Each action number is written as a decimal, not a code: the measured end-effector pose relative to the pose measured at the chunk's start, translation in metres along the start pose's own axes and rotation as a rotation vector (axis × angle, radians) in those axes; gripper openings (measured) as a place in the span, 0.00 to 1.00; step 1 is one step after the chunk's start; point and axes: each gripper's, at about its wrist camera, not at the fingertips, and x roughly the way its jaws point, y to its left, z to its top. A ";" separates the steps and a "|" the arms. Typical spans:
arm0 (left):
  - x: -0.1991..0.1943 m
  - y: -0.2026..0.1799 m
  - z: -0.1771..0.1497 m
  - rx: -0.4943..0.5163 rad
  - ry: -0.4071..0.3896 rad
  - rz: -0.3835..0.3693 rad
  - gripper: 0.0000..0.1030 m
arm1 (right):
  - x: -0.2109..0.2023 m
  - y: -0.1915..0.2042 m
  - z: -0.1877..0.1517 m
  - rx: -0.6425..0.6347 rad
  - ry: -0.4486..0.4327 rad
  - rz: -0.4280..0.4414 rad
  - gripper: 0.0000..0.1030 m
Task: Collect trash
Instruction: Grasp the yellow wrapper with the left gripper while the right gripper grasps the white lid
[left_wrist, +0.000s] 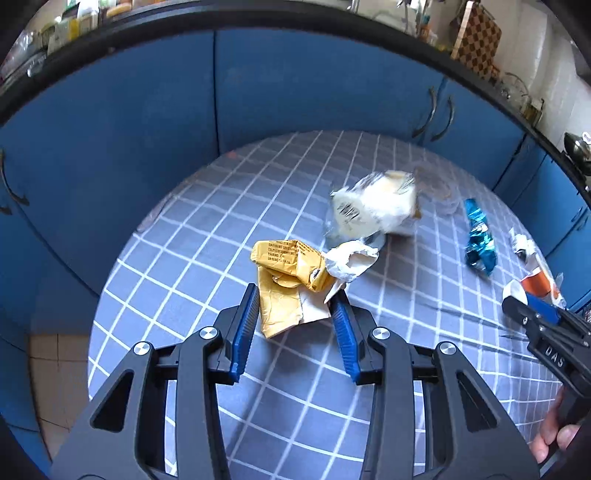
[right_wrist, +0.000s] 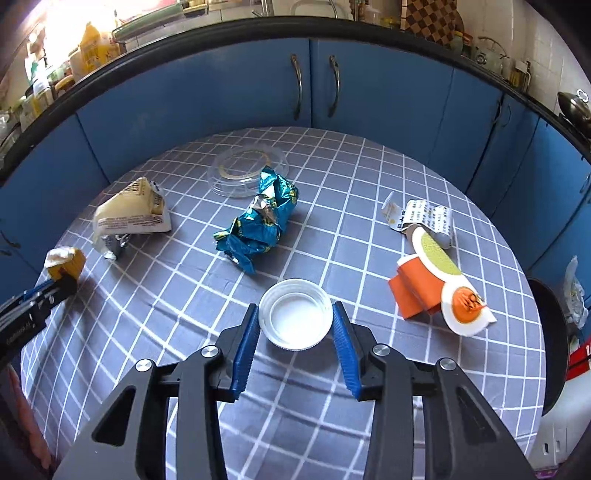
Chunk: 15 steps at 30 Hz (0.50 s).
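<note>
Pickup step: left gripper (left_wrist: 295, 302) pinches a yellow wrapper (left_wrist: 284, 284); right gripper (right_wrist: 295, 321) pinches a white cap (right_wrist: 295, 314). Next, lift both toward a bin.

- A grey tablecloth (right_wrist: 369, 424) with a white grid covers the round table and fills the lower half of both views.
- Blue cabinet doors (right_wrist: 388, 99) curve across the upper part of the frame behind the table; two metal handles (right_wrist: 316, 86) sit side by side at upper centre.
- A black countertop edge (left_wrist: 258, 18) runs above the doors.
- A checkered board (left_wrist: 478, 40) leans in the upper right.
- A dark pan (right_wrist: 550, 325) sits at the right edge.
</note>
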 end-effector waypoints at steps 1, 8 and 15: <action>-0.004 -0.003 0.001 -0.001 -0.006 -0.010 0.40 | -0.005 -0.002 -0.001 0.003 -0.005 -0.002 0.38; -0.024 -0.034 0.003 0.035 -0.026 -0.072 0.40 | -0.043 -0.030 -0.006 0.041 -0.056 -0.012 0.38; -0.038 -0.074 -0.002 0.090 -0.037 -0.120 0.40 | -0.069 -0.060 -0.016 0.076 -0.076 -0.038 0.38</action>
